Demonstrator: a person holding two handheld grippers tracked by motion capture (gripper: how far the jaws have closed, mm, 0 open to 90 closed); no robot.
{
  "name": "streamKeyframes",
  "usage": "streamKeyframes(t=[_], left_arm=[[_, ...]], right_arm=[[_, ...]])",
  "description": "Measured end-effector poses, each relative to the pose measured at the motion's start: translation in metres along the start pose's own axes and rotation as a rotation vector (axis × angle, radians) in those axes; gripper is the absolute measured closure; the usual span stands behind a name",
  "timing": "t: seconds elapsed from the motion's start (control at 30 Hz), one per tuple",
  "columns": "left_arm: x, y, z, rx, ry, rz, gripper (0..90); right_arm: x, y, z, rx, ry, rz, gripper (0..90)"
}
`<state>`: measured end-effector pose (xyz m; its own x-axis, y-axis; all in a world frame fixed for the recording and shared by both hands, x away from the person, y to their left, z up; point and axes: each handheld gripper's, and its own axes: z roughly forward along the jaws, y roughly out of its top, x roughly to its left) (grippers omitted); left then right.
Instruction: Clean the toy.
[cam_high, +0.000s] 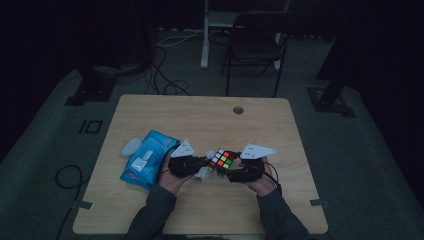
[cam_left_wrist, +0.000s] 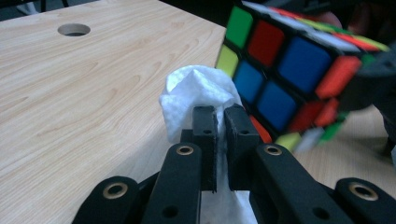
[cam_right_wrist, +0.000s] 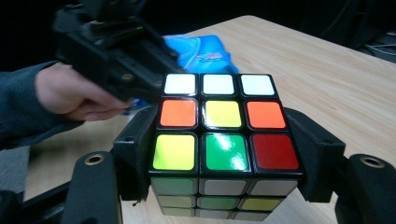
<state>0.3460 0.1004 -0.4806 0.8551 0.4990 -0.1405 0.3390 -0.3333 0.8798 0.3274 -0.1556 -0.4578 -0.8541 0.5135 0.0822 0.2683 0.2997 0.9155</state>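
Note:
A scrambled puzzle cube (cam_high: 223, 161) (cam_right_wrist: 223, 140) hangs tilted over the middle of the wooden table (cam_high: 200, 120), with my right gripper (cam_right_wrist: 224, 154) (cam_high: 235, 172) shut on its two sides. My left gripper (cam_left_wrist: 221, 128) (cam_high: 202, 167) is shut on a crumpled white wipe (cam_left_wrist: 196, 93) (cam_high: 203, 174). The wipe sits right beside the cube's blue and red face (cam_left_wrist: 285, 60), at its lower left corner; whether they touch I cannot tell.
A blue pack of wet wipes (cam_high: 146, 158) (cam_right_wrist: 205, 51) lies left of my left hand, its white lid (cam_high: 130, 146) flipped open. A round cable hole (cam_high: 238, 110) (cam_left_wrist: 74, 30) sits near the table's far edge. A chair (cam_high: 255, 45) stands beyond the table.

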Motion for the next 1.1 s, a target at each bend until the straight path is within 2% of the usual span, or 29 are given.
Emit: streamKeyframes(t=[0.27, 0.37, 0.47, 0.7, 0.73, 0.93, 1.1], left_arm=[[0.0, -0.001, -0.007, -0.004, 0.017, 0.003, 85.5], [0.002, -0.003, -0.01, -0.013, 0.038, -0.004, 85.5], [0.003, -0.004, -0.014, -0.013, 0.071, -0.008, 85.5], [0.007, -0.008, -0.016, 0.019, 0.149, -0.023, 85.5], [0.007, -0.009, -0.016, 0.025, 0.17, -0.025, 85.5], [0.009, -0.015, -0.014, 0.053, 0.252, -0.041, 85.5], [0.012, -0.019, -0.013, 0.068, 0.294, -0.051, 85.5]], right_arm=[[-0.008, -0.001, -0.003, -0.007, -0.064, 0.04, 33.9], [-0.012, -0.003, -0.005, -0.007, -0.103, 0.06, 33.9], [-0.016, -0.004, -0.006, -0.009, -0.121, 0.076, 33.9], [-0.023, -0.009, -0.008, 0.013, -0.206, 0.081, 33.9], [-0.024, -0.009, -0.008, 0.017, -0.216, 0.084, 33.8], [-0.033, -0.016, -0.008, 0.035, -0.253, 0.108, 33.9], [-0.039, -0.021, -0.008, 0.046, -0.27, 0.125, 33.8]])
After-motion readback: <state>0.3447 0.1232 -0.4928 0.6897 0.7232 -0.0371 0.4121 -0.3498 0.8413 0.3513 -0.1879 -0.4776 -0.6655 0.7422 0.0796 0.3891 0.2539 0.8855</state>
